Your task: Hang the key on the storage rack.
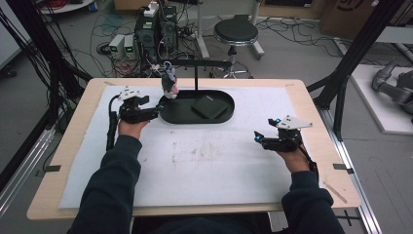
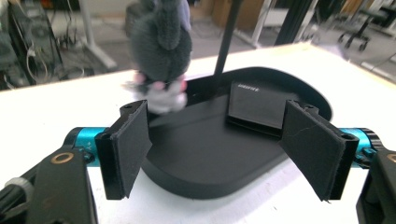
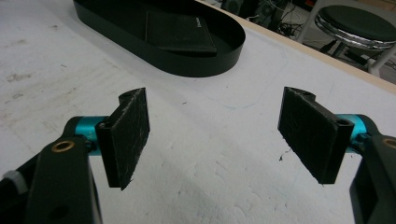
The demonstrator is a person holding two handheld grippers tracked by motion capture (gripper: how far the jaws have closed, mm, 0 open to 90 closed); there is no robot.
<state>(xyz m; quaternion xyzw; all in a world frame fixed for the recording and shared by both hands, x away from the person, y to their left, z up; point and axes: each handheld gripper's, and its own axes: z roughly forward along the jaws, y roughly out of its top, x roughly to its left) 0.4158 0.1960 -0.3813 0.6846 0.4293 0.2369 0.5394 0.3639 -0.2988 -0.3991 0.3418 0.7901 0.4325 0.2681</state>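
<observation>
A black oval tray (image 1: 195, 120) lies at the far middle of the white mat, with a thin stand pole (image 1: 196, 78) rising from it. A small grey plush toy (image 1: 169, 84) is upright at the tray's left end, under the stand's crossbar; I cannot tell whether it touches the tray. A flat black case (image 1: 209, 106) lies inside the tray. My left gripper (image 1: 157, 111) is open beside the tray's left end, its jaws framing the tray (image 2: 205, 158), the toy (image 2: 161, 51) and the case (image 2: 257, 105), with nothing between the pads. My right gripper (image 1: 258, 138) is open over bare mat at the right, facing the tray (image 3: 196, 70).
The white mat (image 1: 204, 165) covers most of the wooden table (image 1: 73, 146). A round stool (image 1: 235, 33), computer boxes and cables stand on the floor beyond the far edge. Black frame posts (image 1: 341, 83) rise at the right side.
</observation>
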